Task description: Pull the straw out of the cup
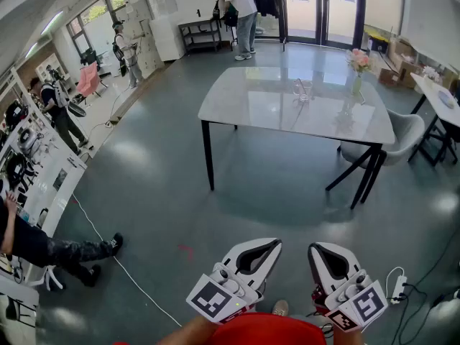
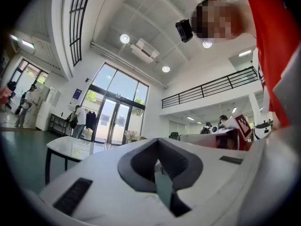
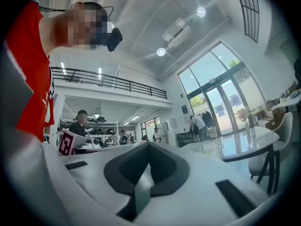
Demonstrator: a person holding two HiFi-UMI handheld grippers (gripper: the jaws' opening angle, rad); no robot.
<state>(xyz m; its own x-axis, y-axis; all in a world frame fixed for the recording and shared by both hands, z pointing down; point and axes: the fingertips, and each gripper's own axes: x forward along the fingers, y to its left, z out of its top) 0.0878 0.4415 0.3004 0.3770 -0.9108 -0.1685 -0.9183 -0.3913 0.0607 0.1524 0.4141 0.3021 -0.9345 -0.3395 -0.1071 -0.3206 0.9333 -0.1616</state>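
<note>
Left gripper (image 1: 275, 244) and right gripper (image 1: 316, 250) are held with jaws together, empty; the cup (image 1: 302, 90) well ahead could be toppled by them.

Open lab hall, mezzanine railing (image 3: 108, 81), glass doors (image 1: 320, 9), equipment benches (image 1: 63, 185), marble table (image 1: 273, 99)

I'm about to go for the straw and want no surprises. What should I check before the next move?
1. Left gripper empty: ok, shut on nothing.
2. Right gripper empty: ok, shut on nothing.
3. Fingers open for a grasp: not ok, both pairs are together.
4. Cup standing on the table: ok.
5. Straw in the cup: cannot tell, too small to make out.
6. Cup within reach: not ok, open floor lies between.
</note>
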